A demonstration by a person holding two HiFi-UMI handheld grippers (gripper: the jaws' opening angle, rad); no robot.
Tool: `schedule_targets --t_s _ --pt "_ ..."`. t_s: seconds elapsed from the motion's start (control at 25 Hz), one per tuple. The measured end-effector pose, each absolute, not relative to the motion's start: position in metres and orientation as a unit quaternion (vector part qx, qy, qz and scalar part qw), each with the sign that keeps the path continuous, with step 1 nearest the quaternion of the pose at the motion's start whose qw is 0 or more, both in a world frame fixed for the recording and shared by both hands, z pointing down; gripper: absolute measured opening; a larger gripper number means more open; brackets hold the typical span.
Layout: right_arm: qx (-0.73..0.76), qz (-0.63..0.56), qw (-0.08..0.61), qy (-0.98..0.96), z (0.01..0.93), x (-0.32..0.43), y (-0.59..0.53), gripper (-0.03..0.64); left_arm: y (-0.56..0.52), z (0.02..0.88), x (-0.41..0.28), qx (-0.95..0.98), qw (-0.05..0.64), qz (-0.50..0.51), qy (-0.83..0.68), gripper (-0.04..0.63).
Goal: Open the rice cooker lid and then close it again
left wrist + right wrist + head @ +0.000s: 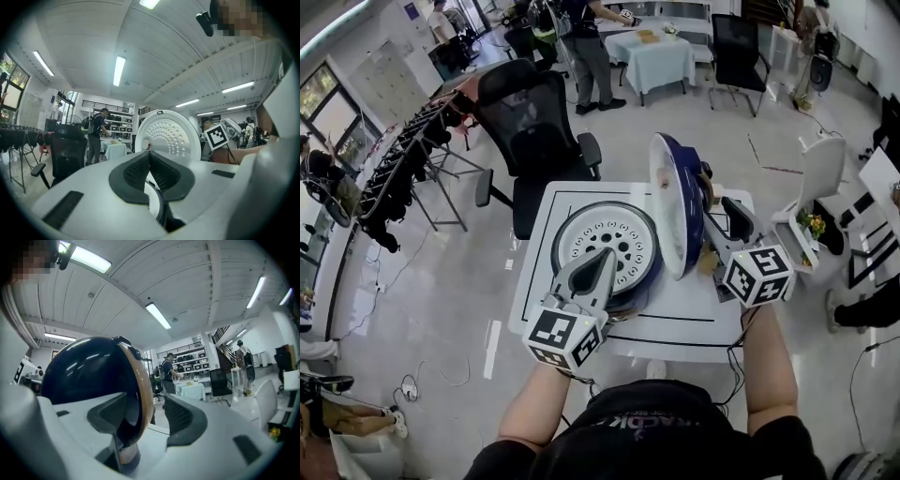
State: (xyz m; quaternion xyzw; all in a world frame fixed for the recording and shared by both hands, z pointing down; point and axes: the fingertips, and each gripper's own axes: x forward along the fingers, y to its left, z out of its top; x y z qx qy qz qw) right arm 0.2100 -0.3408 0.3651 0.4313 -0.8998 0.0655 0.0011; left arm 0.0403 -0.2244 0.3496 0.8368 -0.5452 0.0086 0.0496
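The rice cooker point(605, 246) sits mid-table point(694, 314), its lid point(675, 206) upright on its right. The left gripper point(149, 159) has its fingers closed at the cooker's near rim. The right gripper point(145, 408) has its fingers apart astride the lid's edge.

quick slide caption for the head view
Rice cooker, lid raised upright, on a table; shut left gripper at its front, open right gripper at the lid's edge

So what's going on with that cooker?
A person holds a claw in each hand at a dark blue round rice cooker on a white table. Its lid stands open, upright. The right claw is open around the lid's rim; the left claw is shut by the cooker's front edge.
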Motion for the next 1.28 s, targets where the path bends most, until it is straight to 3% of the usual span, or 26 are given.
schedule_targets --t_s 0.44,0.76,0.92,1.28 --pt "0.402 0.081 0.011 -0.912 0.379 0.192 -0.364 0.242 -0.221 0.351 0.036 0.813 0.05 0.013 -0.58 0.003" --pt "0.396 0.072 0.017 -0.915 0.378 0.184 -0.373 0.198 -0.224 0.346 0.034 0.804 0.048 0.013 -0.592 0.003" --pt "0.398 0.055 0.023 -0.916 0.375 0.18 -0.374 0.121 -0.226 0.345 0.032 0.801 0.049 0.015 -0.596 0.003" --pt "0.403 0.052 0.029 -0.913 0.375 0.18 -0.374 0.117 -0.225 0.344 0.032 0.796 0.051 0.019 -0.602 0.003"
